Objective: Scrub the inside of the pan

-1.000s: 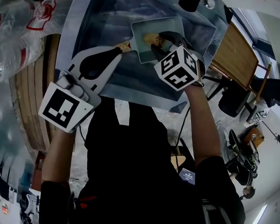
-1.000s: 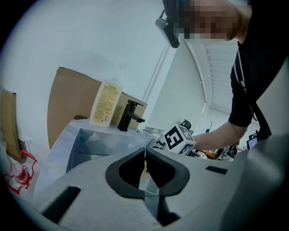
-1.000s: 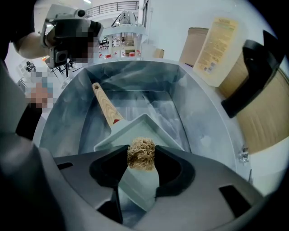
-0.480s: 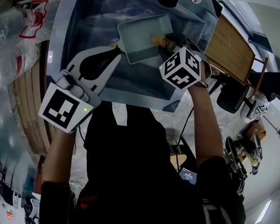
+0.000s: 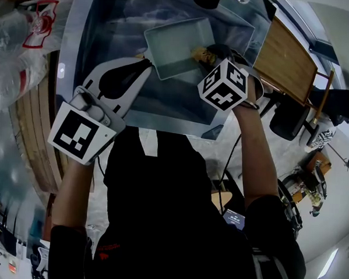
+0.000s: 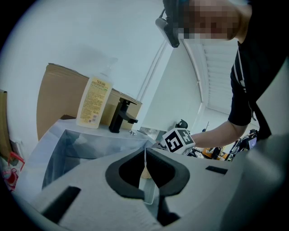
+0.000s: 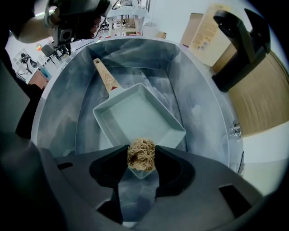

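Count on inspection: one pan (image 7: 140,118), one scrubber (image 7: 141,151), one sink (image 7: 58,99), one faucet (image 7: 239,45), one bottle (image 6: 94,103) and two grippers, each carrying one marker cube. The steel sink holds the pan and nothing else that can be made out. The pan is square and pale green, and its inside shows only its own bare floor. In the right gripper view its wooden handle (image 7: 106,76) points toward 11 o'clock and the black faucet stands on the sink deck at 2 o'clock. Your left gripper (image 5: 144,63) has its jaws closed down on the end of that handle; in the left gripper view a sliver of tan wood sits pinched between them. Your right gripper (image 7: 141,159) has its jaws clamped on the scrubber, a brown fibrous ball, with only the ball's width between them. The ball sits at the pan's corner nearest that gripper, at 6 o'clock of the pan in the right gripper view. Whether it touches the rim cannot be confirmed. The bottle stands on the sink deck just beside the faucet, at its 9 o'clock in the left gripper view. It has a yellow label whose print is too small to read.
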Tool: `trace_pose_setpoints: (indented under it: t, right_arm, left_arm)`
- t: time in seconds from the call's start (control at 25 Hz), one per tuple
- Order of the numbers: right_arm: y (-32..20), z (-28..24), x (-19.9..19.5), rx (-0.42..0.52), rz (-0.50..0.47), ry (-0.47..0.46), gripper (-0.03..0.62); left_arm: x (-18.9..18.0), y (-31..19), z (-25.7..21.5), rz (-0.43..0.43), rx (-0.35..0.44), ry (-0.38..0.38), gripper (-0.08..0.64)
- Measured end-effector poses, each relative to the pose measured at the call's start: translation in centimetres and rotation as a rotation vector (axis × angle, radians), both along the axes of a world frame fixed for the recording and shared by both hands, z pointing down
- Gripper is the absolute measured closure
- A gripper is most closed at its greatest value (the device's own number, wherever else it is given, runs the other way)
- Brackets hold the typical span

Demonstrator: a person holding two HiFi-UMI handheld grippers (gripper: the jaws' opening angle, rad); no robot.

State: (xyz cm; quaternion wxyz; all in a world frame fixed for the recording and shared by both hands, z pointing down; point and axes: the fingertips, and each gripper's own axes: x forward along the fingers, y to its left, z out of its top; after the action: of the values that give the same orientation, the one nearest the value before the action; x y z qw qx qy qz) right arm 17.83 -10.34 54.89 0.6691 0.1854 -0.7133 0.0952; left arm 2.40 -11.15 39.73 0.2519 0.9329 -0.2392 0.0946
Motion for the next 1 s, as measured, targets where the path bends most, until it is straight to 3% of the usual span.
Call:
trace_pose_setpoints:
  t: [0.48,1.0]
  right_arm:
    - [0.4,0.4,-1.0,-0.020,0.014,-0.028,0.411]
    - [2.1,0.4,-7.2,-0.037,-0.051,-0.101,0.411]
  left_arm:
    - [-0.5,0.1,0.1,0.000,-0.001,-0.006,0.534]
    - [-3.6,0.9,-0.2,-0.037,0.003,-0.009,0.534]
